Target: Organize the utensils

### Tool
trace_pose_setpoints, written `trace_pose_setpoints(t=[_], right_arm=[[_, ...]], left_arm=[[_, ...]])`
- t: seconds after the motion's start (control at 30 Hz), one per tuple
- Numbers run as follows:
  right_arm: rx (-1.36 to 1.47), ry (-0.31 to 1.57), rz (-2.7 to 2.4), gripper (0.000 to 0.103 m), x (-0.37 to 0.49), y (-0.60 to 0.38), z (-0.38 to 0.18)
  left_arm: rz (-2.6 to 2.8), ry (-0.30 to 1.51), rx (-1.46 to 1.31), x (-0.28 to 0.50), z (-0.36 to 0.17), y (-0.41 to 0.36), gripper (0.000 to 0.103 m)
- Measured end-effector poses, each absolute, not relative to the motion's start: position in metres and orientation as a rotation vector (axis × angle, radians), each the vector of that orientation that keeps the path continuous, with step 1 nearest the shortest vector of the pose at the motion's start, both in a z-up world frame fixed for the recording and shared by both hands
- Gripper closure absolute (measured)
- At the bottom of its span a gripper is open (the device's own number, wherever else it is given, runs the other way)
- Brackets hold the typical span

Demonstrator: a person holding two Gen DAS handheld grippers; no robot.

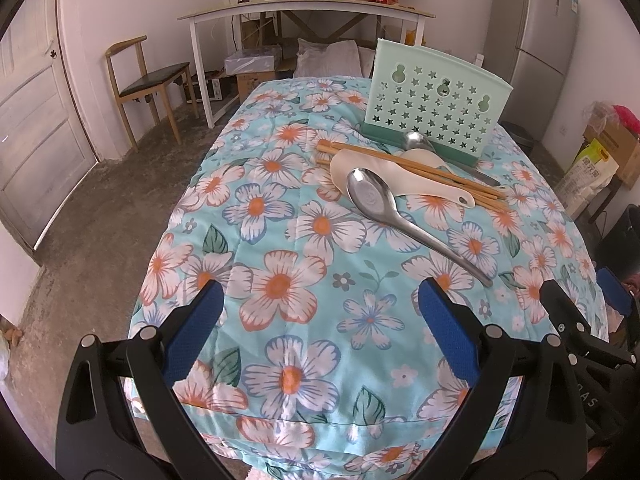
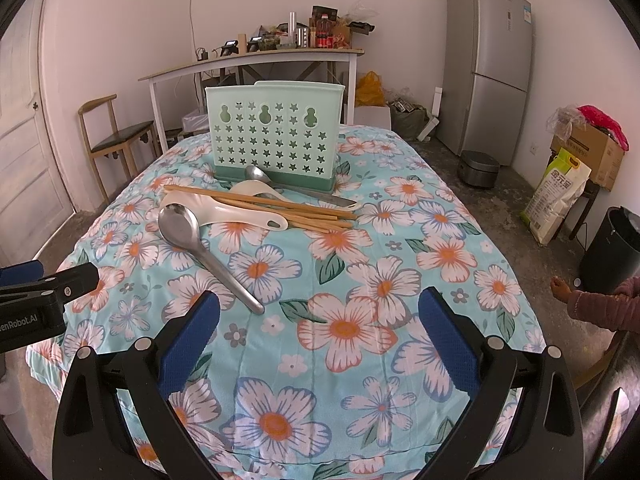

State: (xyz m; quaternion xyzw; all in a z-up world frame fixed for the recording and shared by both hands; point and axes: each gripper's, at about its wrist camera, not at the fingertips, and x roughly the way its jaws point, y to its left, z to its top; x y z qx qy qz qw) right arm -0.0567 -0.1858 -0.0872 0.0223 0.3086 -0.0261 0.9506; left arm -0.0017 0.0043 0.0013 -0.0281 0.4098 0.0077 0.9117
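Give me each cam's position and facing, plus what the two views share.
Left wrist: above the near table edge, facing the utensil holder; own open left gripper shows, right gripper at right edge.
Right wrist: to its right, same facing; open right gripper, left gripper's tip, a sleeve.
Shared: holder, big metal spoon, chopsticks, floral cloth, fridge.

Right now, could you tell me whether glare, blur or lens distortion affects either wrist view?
Left wrist: sharp, soft daylight, mild sheen on the metal spoon, edges bowed by the fisheye. Right wrist: equally sharp; the fridge leans from distortion, dark vignette in the corners.
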Motion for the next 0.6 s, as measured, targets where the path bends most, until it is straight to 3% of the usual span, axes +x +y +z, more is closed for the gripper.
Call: trace_pose_setpoints(t=[0.6], right_arm=[[0.045, 0.628, -0.053, 0.006, -0.0568, -0.1861, -0.0873]], left_arm=[[0.016, 0.844, -0.055, -0.0019, 0.0025, 0.0078, 0.009]])
